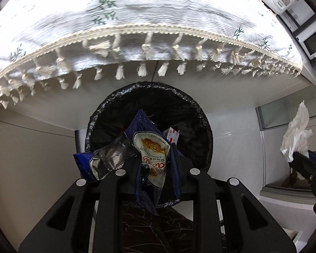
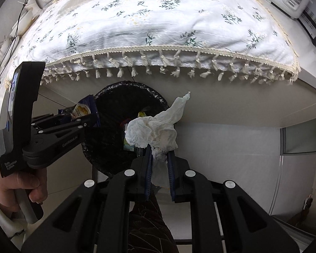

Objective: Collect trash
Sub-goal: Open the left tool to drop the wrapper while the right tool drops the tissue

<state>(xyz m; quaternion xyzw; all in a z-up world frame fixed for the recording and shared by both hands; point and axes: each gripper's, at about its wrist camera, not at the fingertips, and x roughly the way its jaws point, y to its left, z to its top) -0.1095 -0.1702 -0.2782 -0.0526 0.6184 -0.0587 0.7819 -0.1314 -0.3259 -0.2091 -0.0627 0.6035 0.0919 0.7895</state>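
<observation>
Two loads were in hand over the black-lined bin (image 1: pixel 149 109): my left gripper (image 1: pixel 155 162) clamped on a cookie wrapper (image 1: pixel 153 154), my right gripper (image 2: pixel 160 158) pinching a crumpled tissue (image 2: pixel 155 132). Drop step, I judged; next, part the fingers above the opening.

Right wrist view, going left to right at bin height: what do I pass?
Hand → left gripper holding the cookie wrapper → bin → tissue in the right gripper.
</observation>
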